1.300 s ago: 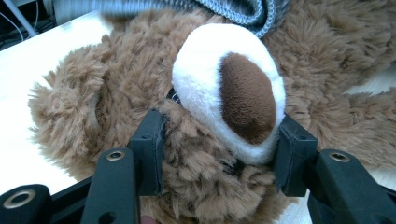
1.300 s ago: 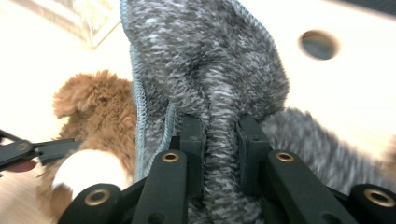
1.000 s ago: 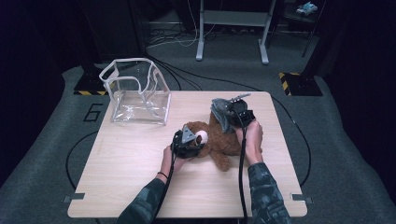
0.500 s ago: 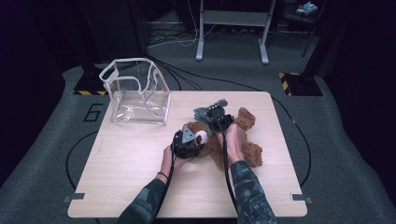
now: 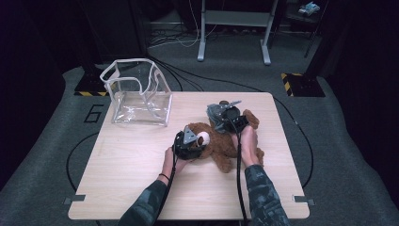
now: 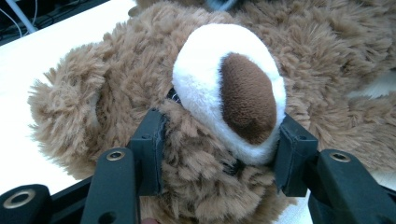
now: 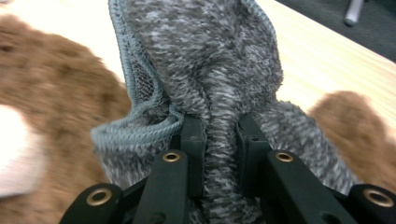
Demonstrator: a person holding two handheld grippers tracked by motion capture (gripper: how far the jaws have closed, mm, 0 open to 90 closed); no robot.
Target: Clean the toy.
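While the teddy bear point(image 5: 221, 143) lies on the table point(image 5: 141, 188), both grippers grip.
Left gripper point(image 6: 219, 158) pinches its head; right gripper point(image 7: 219, 140) pinches grey knit cloth point(image 7: 210, 60).

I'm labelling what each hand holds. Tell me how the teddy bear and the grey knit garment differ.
The teddy bear is brown, shaggy plush with a white muzzle; the grey knit garment is flecked grey with a ribbed hem. The bear is stuffed and bulky; the garment is thin and bunched. The left gripper clamps the bear's head; the right gripper pinches a fold of garment.
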